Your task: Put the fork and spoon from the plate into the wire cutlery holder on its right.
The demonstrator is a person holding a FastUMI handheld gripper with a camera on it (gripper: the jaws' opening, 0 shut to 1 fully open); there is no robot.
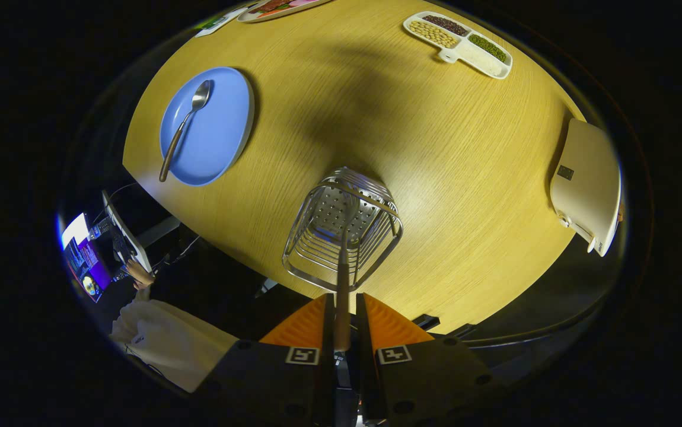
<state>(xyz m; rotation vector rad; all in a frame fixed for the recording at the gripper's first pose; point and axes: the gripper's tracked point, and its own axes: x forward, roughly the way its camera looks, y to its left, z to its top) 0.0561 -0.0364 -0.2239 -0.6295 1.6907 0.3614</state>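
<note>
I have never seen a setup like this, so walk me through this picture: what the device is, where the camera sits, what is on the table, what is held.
A person holds a two-finger tool; its camera rides on it and looks forward along the fingers. The tongs are shut on the fork, by its handle, its head hanging down into the wire cutlery holder just ahead. Beyond, on the round wooden table, the spoon lies on a blue plate. Farther off sits a divided tray of beans and grains, and a pale flat device rests at the table's edge.
</note>
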